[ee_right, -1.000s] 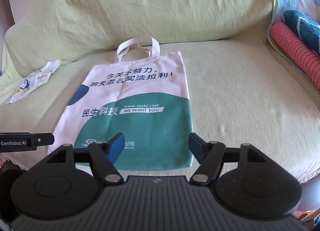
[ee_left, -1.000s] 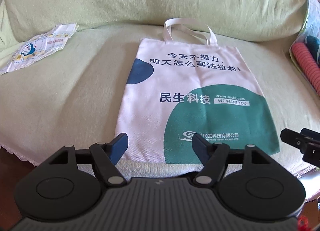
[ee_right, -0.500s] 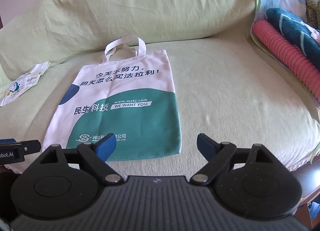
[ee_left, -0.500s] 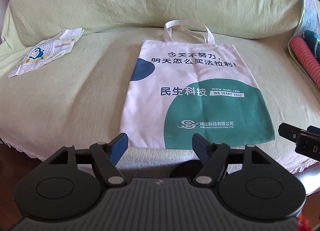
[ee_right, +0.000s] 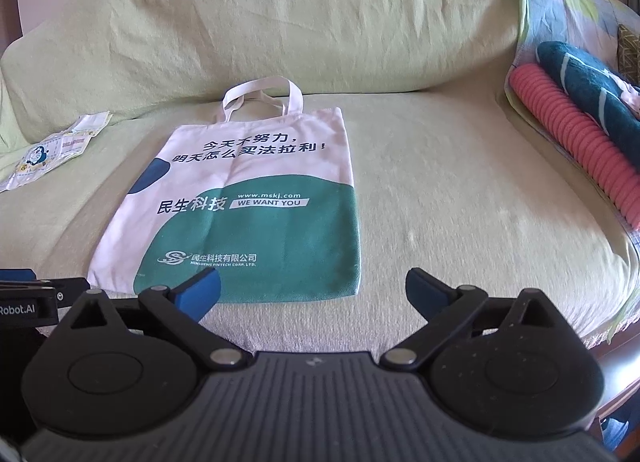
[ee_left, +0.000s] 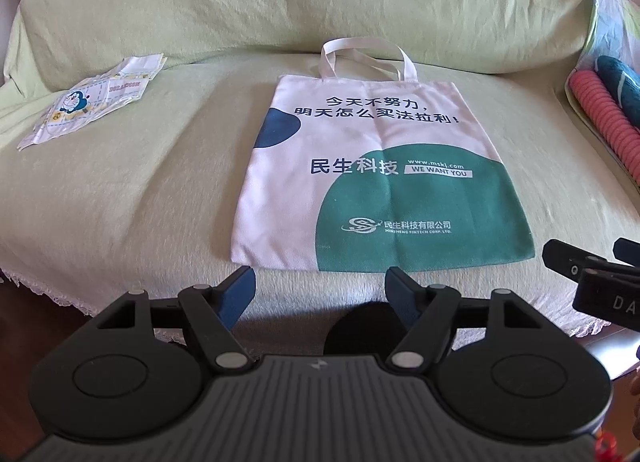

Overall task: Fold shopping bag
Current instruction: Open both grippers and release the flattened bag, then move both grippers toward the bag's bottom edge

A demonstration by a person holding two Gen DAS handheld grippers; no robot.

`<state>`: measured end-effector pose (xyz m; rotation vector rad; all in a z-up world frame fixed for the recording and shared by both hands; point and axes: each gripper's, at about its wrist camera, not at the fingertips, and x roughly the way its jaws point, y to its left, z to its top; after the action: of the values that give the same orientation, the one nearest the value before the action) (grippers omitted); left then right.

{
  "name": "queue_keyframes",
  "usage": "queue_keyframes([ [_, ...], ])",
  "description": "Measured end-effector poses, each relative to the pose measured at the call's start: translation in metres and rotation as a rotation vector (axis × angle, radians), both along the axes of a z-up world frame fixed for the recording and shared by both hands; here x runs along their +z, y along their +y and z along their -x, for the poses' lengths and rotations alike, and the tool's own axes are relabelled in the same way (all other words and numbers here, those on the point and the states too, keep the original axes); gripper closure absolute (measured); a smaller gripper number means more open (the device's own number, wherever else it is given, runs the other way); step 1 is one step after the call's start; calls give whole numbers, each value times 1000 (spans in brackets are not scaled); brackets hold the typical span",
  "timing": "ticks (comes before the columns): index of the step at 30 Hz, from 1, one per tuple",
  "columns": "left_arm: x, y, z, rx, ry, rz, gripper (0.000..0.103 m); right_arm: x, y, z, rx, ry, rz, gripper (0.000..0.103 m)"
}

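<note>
Your shopping bag lies flat and unfolded on the green sofa cover, roughly mid-seat; handles point toward the backrest, bottom hem faces you near the front edge of the seat. The print is face up, w/ a dark blue patch at one side edge and a green area over the lower part.

Your left gripper hovers just short of the hem, apart from the fabric; its jaws stand partly open w/ nothing between them — only bare cover shows in the gap. Your right gripper sits at the bag's bottom right corner; its jaws have just been opening and now stand very wide, empty, w/ one blue pad in front of the hem and the other over bare cover beside the bag. Neither pair touches the bag as far as the views show.

In each wrist view the other gripper pokes in at the frame edge — both sit side by side along the front of the seat.

A printed cartoon paper lies well to the left of the bag near the backrest; a pink ribbed roll and a dark teal towel lie at the far right end, well apart from the bag.
</note>
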<state>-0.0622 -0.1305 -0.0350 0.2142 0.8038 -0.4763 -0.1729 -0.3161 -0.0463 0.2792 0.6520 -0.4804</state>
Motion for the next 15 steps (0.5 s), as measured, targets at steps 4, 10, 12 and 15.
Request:
queue_keyframes([
  [4,2,3,6,2,-13,12,30,1,1,3,-6,-6,-1,5],
  [10,8,6,14,8,-43,24,29,3,1,10,-17,-21,-2,3],
  [12,11,7,17,7,-56,29,25,4,1,12,-16,-27,-3,2],
  [15,14,7,20,3,-73,32,24,7,2,14,-17,-39,-1,2],
])
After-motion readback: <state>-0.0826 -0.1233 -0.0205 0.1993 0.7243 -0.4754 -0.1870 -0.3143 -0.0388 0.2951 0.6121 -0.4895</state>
